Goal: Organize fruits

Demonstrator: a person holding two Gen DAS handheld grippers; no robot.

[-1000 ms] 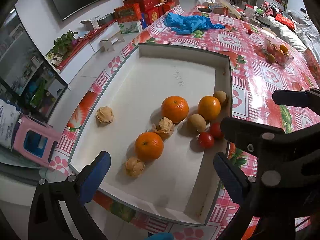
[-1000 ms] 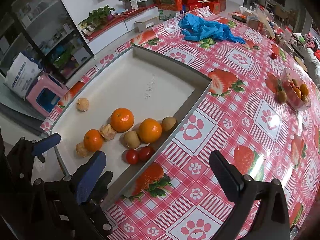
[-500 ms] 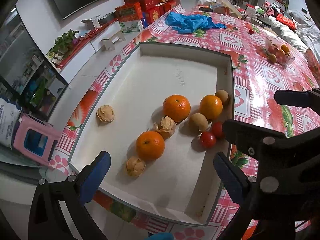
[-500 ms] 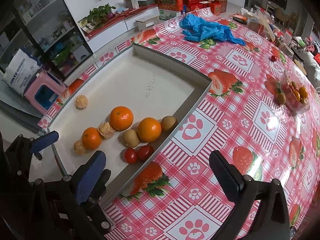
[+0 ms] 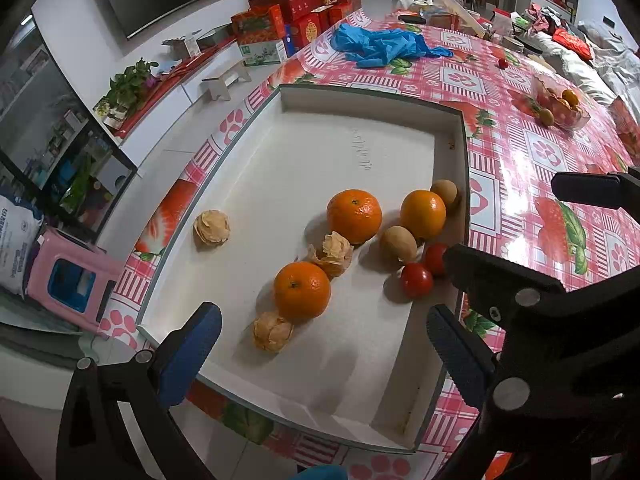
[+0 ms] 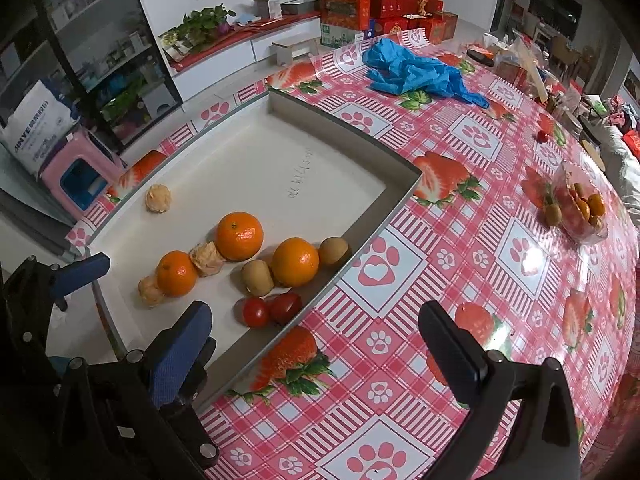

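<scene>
A white tray [image 5: 256, 132] [image 6: 400, 200] lies on the strawberry tablecloth. In it are three oranges [image 5: 354, 216] [image 6: 240, 236], two kiwis [image 5: 398, 243] [image 6: 258, 277], two cherry tomatoes [image 5: 416, 280] [image 6: 256, 312] and three papery husked fruits [image 5: 212, 227] [image 6: 158, 198]. My left gripper [image 5: 320, 348] is open and empty above the tray's near end. My right gripper [image 6: 316, 356] is open and empty over the tray's near right corner and the cloth.
A clear bowl of more fruit [image 6: 580, 210] [image 5: 560, 102] stands far right on the table. A blue plastic heap [image 6: 416, 70] [image 5: 384, 46] lies beyond the tray. A lone tomato [image 6: 542, 136] sits far back. The table edge runs along the tray's left side.
Both grippers have drawn slightly back and up; the tray and fruit sit a little farther in view. No fruit has moved.
</scene>
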